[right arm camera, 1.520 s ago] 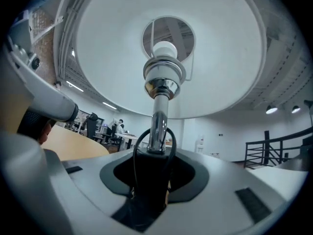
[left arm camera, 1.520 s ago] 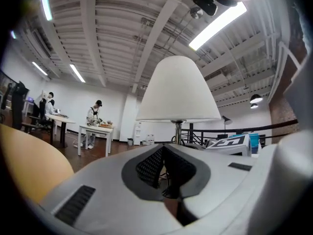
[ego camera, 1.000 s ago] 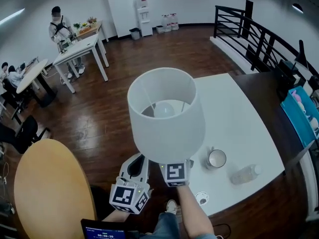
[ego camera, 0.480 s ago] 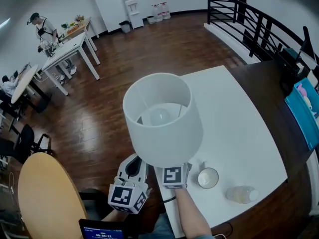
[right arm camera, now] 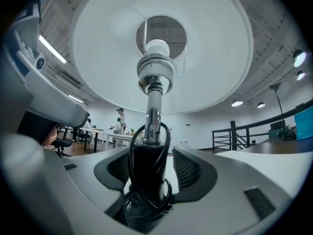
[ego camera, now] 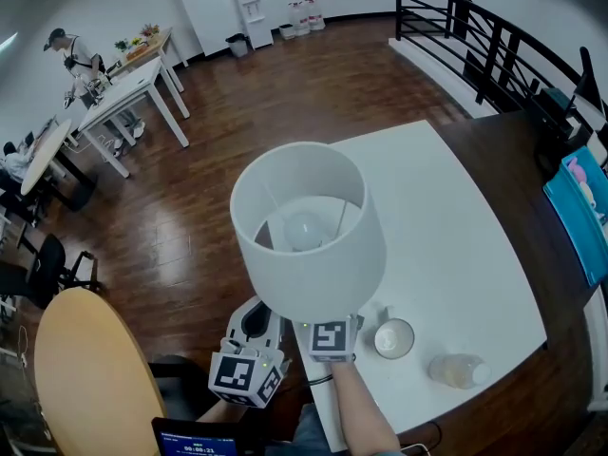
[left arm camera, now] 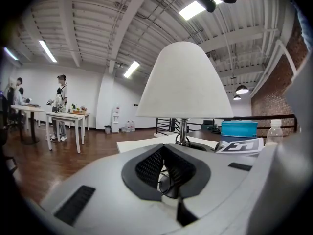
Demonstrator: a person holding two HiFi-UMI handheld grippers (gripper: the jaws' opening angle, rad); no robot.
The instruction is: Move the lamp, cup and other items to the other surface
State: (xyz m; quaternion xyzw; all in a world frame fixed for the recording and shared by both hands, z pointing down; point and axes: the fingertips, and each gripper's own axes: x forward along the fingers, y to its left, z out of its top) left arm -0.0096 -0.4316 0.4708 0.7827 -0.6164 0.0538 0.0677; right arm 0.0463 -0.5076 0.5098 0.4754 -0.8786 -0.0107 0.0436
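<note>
Lamp (right arm camera: 195, 48) btwn R claw (right arm camera: 149, 177) jaws, opening

Head camera: high up, tipped steeply down into the open top of the lampshade (ego camera: 309, 231), with the white counter (ego camera: 456, 245) and floor (ego camera: 237, 122) spread below.

Left camera: rides my left tongs (left arm camera: 166, 173), low, facing level. It sees the lamp (left arm camera: 185, 87) side-on, a little way off.

Right camera: rides my right tongs (right arm camera: 149, 180), which are opening round the lamp stem (right arm camera: 152, 111). It aims upward, very near, under the lampshade.

All three share the lamp, and also the standing person (ego camera: 71, 50) by the far tables (ego camera: 142, 88).
</note>
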